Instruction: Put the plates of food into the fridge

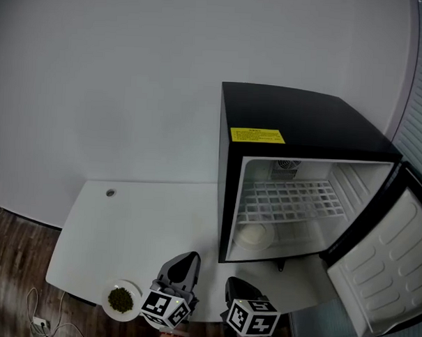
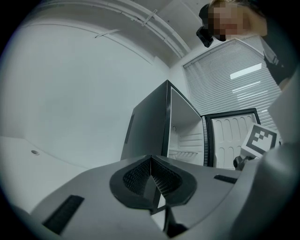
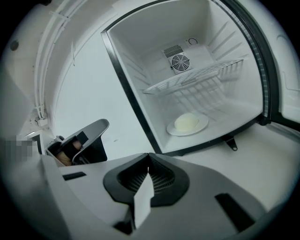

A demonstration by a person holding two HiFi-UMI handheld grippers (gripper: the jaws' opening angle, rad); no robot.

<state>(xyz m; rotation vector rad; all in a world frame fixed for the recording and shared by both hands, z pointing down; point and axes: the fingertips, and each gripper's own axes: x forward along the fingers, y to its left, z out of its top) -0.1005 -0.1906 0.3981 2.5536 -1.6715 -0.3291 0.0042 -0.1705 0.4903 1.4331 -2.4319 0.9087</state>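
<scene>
At frame right, the black mini fridge (image 1: 303, 126) stands open on the white tabletop (image 1: 139, 217), a white plate of pale food (image 1: 253, 236) already on its floor. Lower left, the white plate of green food (image 1: 121, 300) lies just left of the left hand-held gripper (image 1: 184, 262), the nearer one; it and the right hand-held gripper (image 1: 235, 284) are closed, empty.

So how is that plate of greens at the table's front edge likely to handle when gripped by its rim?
The plate looks rigid and shallow, so it probably lifts stiffly but may tilt if pinched at one side. The greens look like a loose heap, so they could slide off.
</scene>
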